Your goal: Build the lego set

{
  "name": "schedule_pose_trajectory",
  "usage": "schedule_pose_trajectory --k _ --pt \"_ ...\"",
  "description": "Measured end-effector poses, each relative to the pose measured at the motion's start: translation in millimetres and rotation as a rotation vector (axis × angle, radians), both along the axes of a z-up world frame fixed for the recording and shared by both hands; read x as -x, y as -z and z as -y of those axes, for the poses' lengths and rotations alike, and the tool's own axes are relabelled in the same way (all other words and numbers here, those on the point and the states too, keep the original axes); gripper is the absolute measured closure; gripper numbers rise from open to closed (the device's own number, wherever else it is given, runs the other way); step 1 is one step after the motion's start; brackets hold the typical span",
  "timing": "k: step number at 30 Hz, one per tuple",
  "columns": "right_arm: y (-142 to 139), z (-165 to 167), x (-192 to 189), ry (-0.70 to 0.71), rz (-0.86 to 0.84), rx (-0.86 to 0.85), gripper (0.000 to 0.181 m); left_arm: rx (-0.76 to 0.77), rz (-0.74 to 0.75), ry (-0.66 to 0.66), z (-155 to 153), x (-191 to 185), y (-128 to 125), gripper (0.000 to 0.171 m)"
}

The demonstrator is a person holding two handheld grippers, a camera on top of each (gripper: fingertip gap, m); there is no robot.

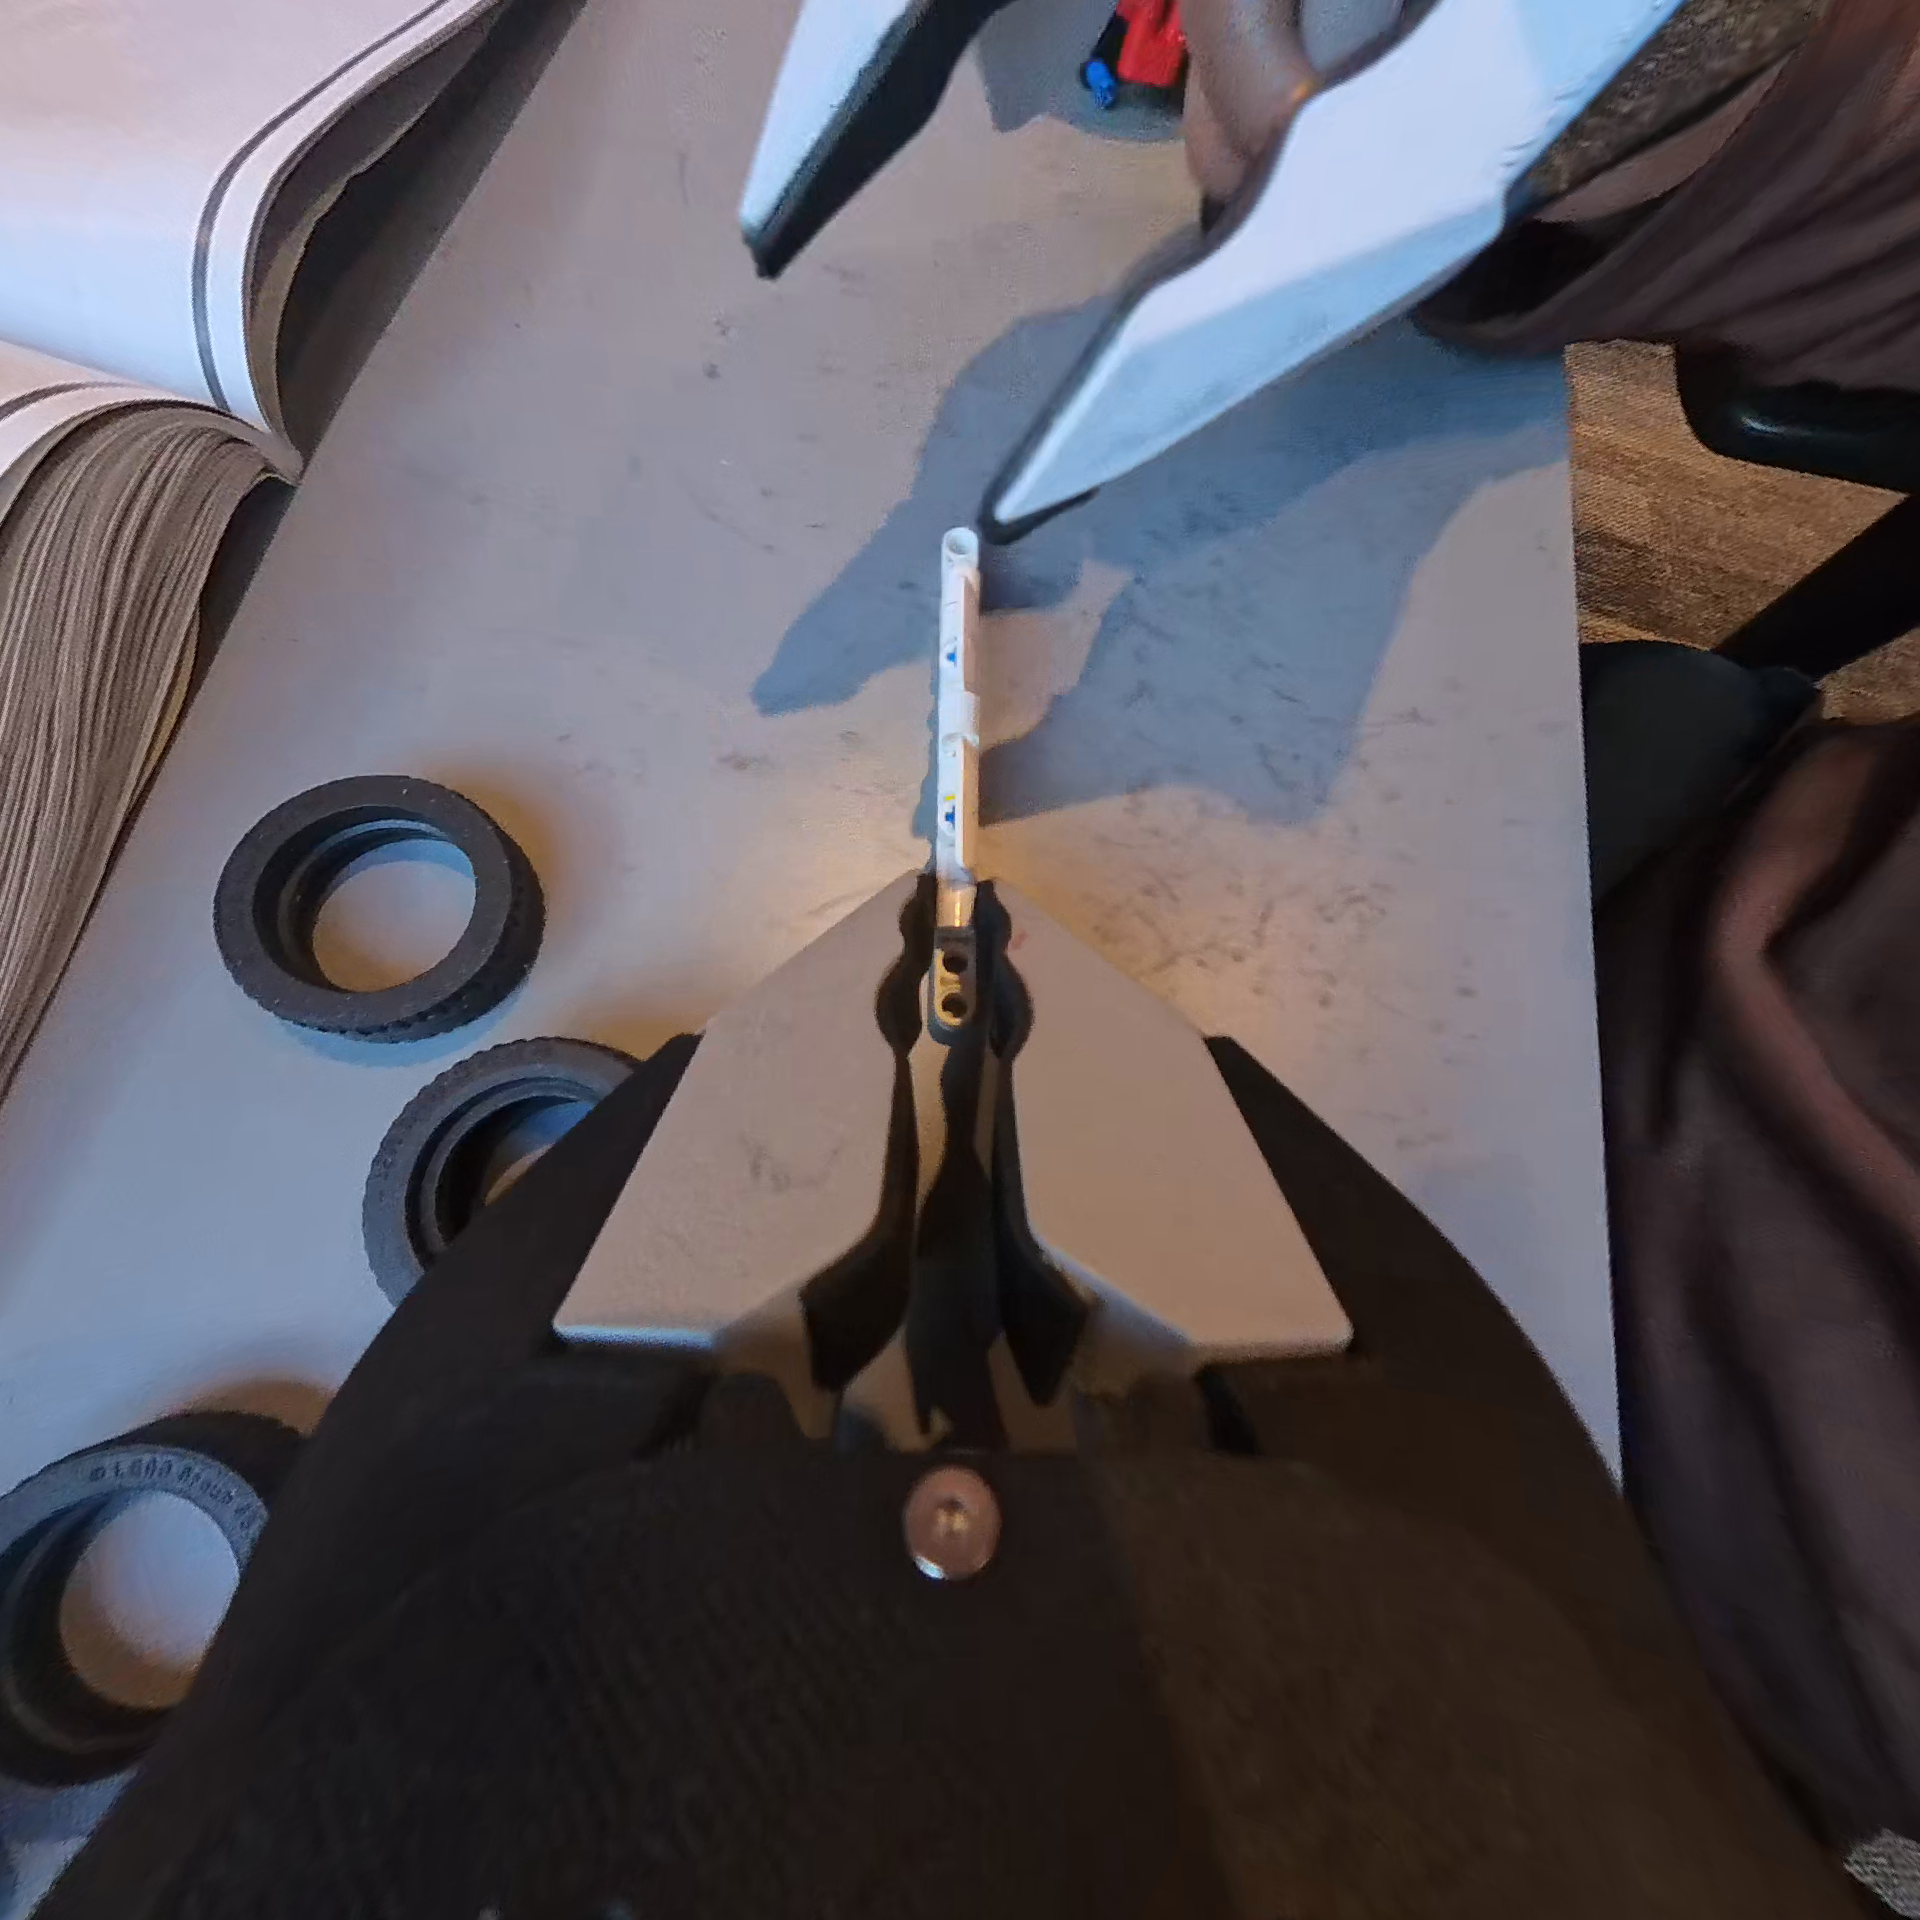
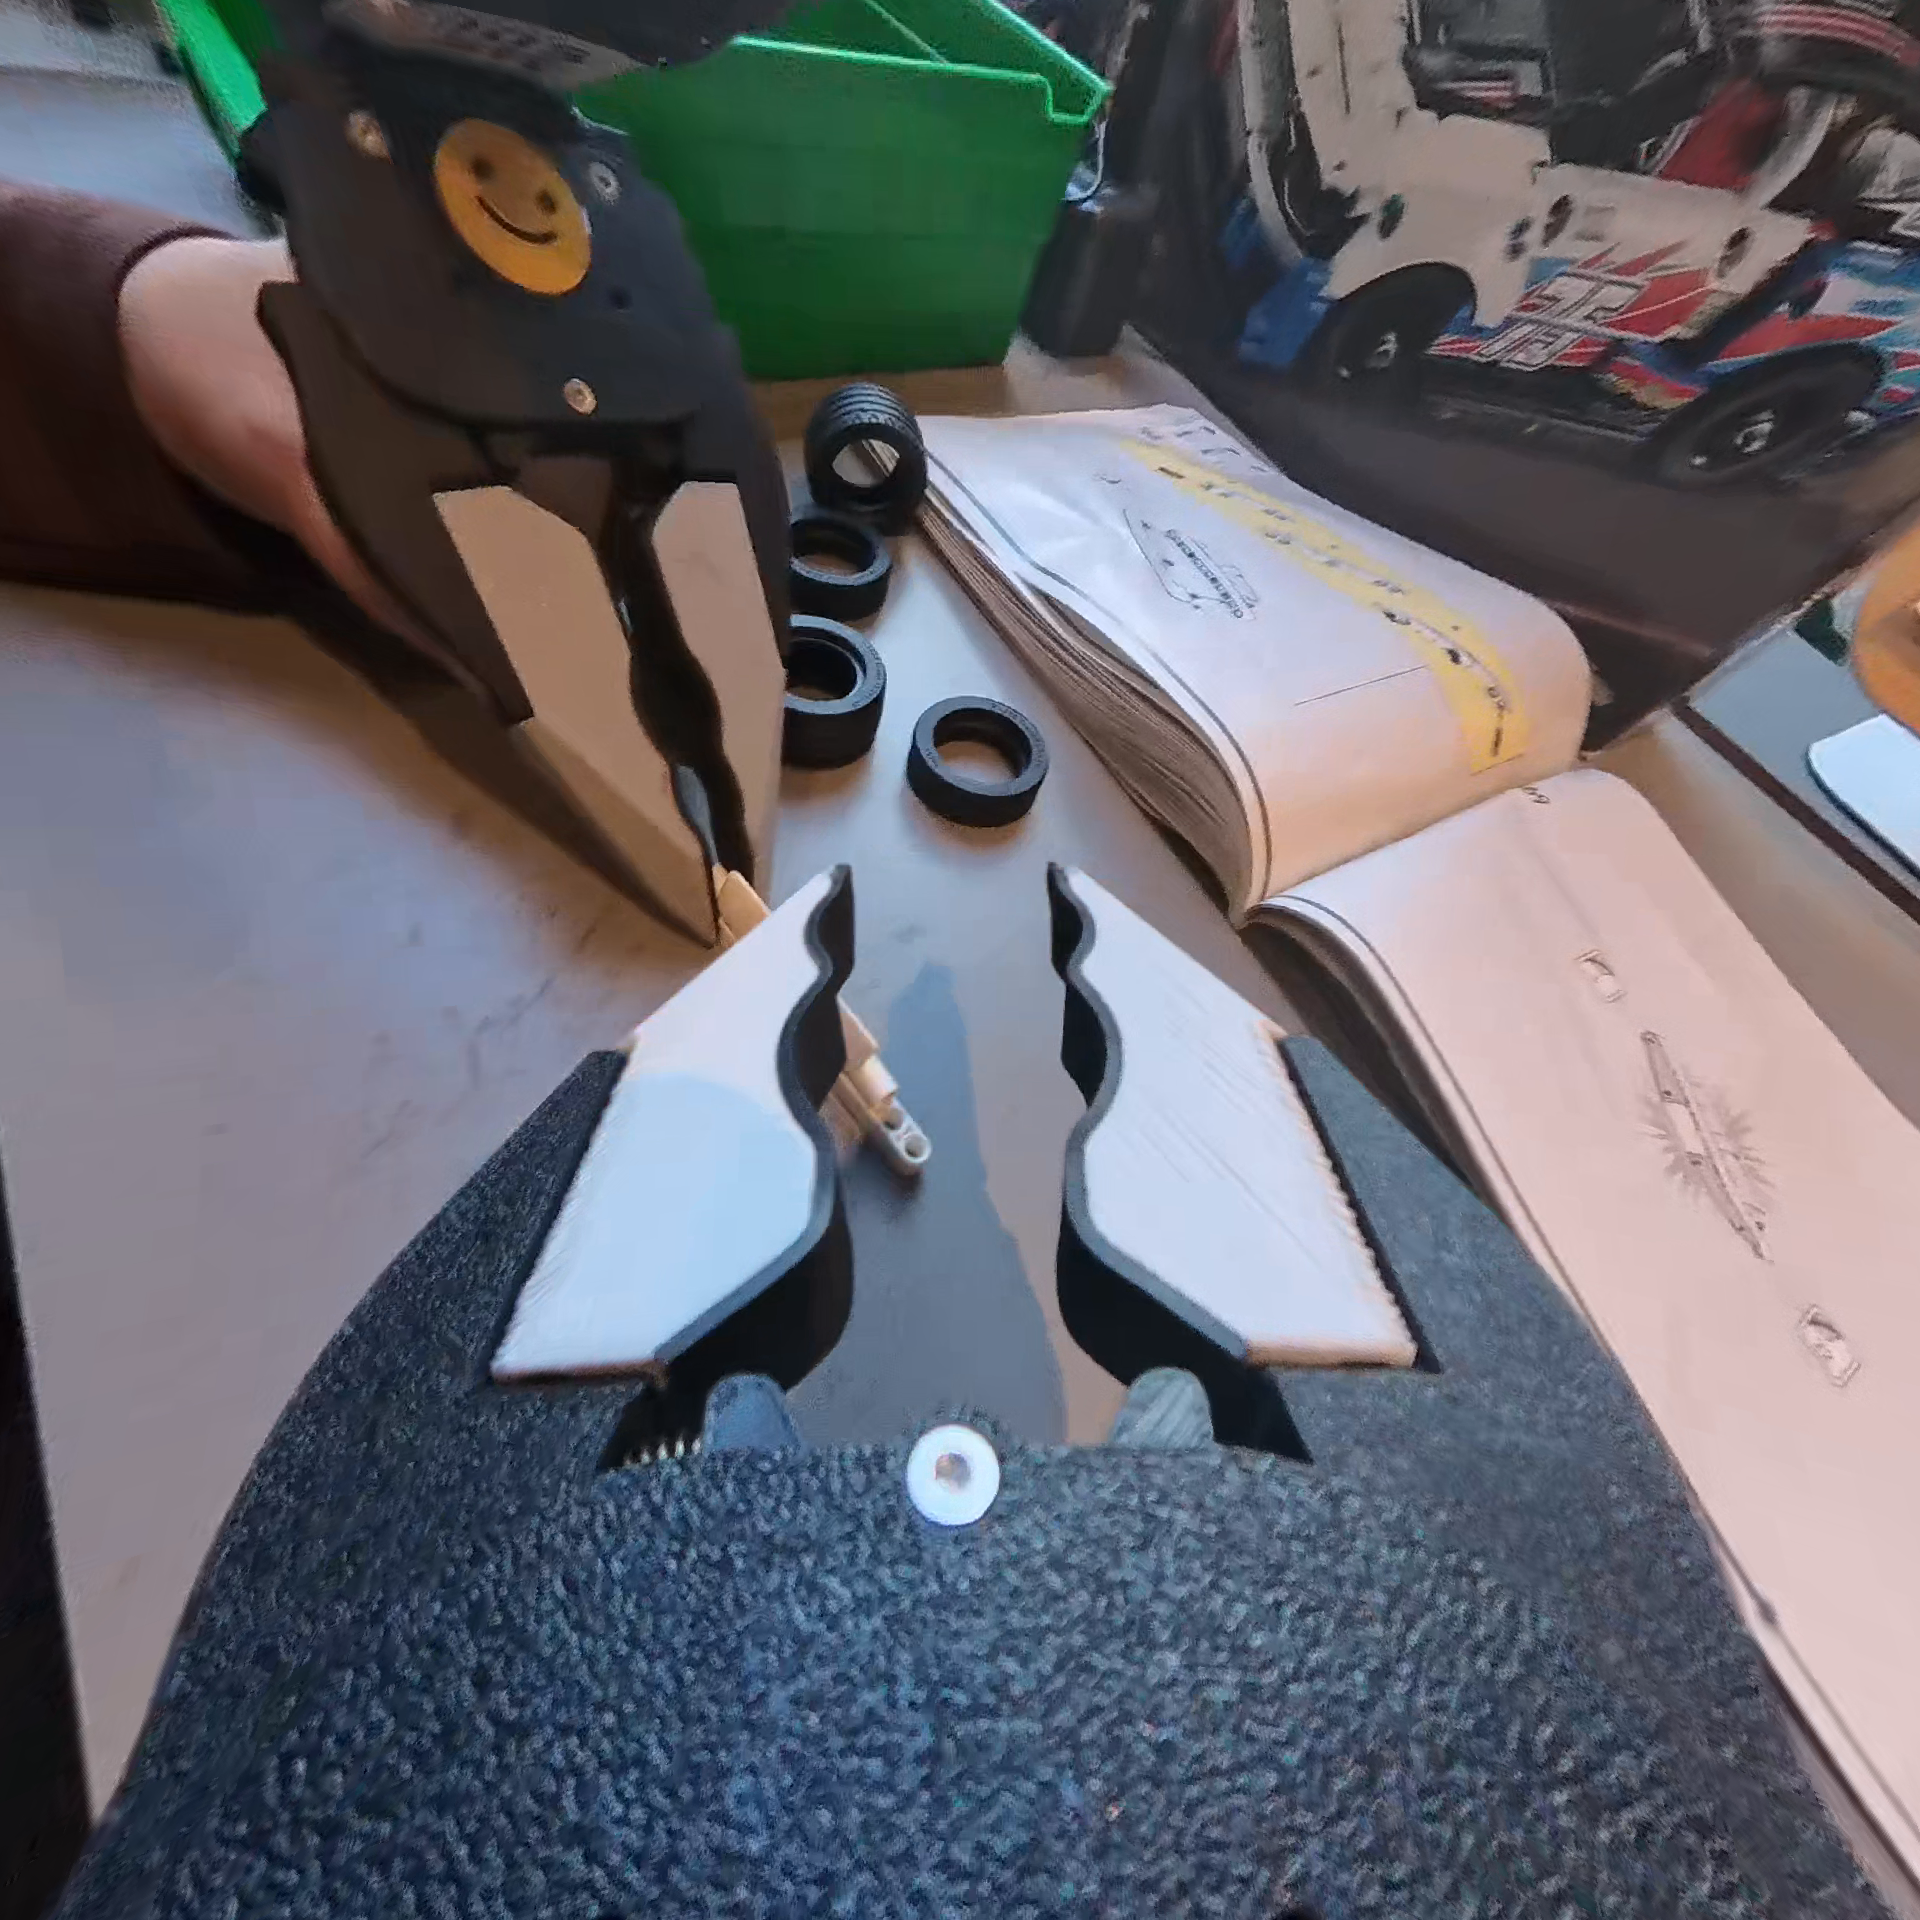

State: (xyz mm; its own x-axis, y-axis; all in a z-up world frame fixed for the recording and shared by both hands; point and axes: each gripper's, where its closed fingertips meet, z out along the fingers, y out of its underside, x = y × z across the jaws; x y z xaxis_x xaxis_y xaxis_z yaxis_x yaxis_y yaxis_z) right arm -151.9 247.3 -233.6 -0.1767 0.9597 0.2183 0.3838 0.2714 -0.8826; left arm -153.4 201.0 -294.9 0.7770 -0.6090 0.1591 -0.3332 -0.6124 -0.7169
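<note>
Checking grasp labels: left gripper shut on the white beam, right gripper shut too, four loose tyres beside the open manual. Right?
Not quite. The right gripper is open, its jaws spread and empty, as the right wrist view shows. The rest holds: left gripper shut on the white beam, four tyres beside the open manual.

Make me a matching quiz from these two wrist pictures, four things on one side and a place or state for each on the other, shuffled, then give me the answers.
Things:
1. left gripper
2. right gripper
3. green bin
4. instruction book

Places or states:
A. lying open on the table
B. standing at the back of the table
C. shut on one end of the white beam
D. open, holding nothing

Pairs: 1-C, 2-D, 3-B, 4-A
</note>
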Motion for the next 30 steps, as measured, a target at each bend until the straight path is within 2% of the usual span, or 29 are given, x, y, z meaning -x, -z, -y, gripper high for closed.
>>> schedule_pose_trajectory --k 3,6,8,11,15,19,22,24,25,26,30 --pt "-7.1 2.2 -1.8 -0.010 -0.077 0.015 0.144 -0.024 -0.026 -0.007 -0.9 1.1 -0.3 0.158" --pt "-15.1 5.4 -0.1 -0.018 -0.189 -0.016 0.158 -0.095 -0.098 -0.048 -5.3 6.3 -2.6 0.148" --pt "-15.1 8.3 2.0 -0.018 -0.195 -0.041 0.150 -0.158 -0.146 -0.092 -8.2 12.2 -7.6 0.134" --pt "-9.8 12.0 3.6 -0.022 -0.171 -0.082 0.146 -0.242 -0.205 -0.165 -3.3 21.8 -23.0 0.129" --pt "-9.9 11.1 3.5 -0.019 -0.170 -0.070 0.147 -0.286 -0.175 -0.204 27.0 18.4 -50.6 0.125" --pt "-13.5 6.6 2.9 -0.001 -0.186 -0.041 0.147 -0.306 -0.158 -0.313 75.0 44.9 -87.5 0.128" --pt "-14.1 4.7 3.1 0.007 -0.187 -0.033 0.148 -0.301 -0.155 -0.461 109.7 109.7 -123.1 0.134" --pt "-13.2 3.9 3.9 0.012 -0.182 -0.035 0.148 -0.242 -0.222 -0.481 128.3 162.6 -137.5 0.146" --pt "-12.7 3.8 4.3 0.014 -0.179 -0.038 0.148 -0.194 -0.293 -0.519 133.8 197.8 -139.6 0.142" --pt "-12.1 3.8 4.6 0.014 -0.175 -0.039 0.148 -0.126 -0.364 -0.559 137.5 234.5 -137.6 0.137" --pt "-11.0 3.4 5.5 0.018 -0.169 -0.045 0.149 0.224 -0.491 -0.525 138.7 339.4 -102.0 0.143"
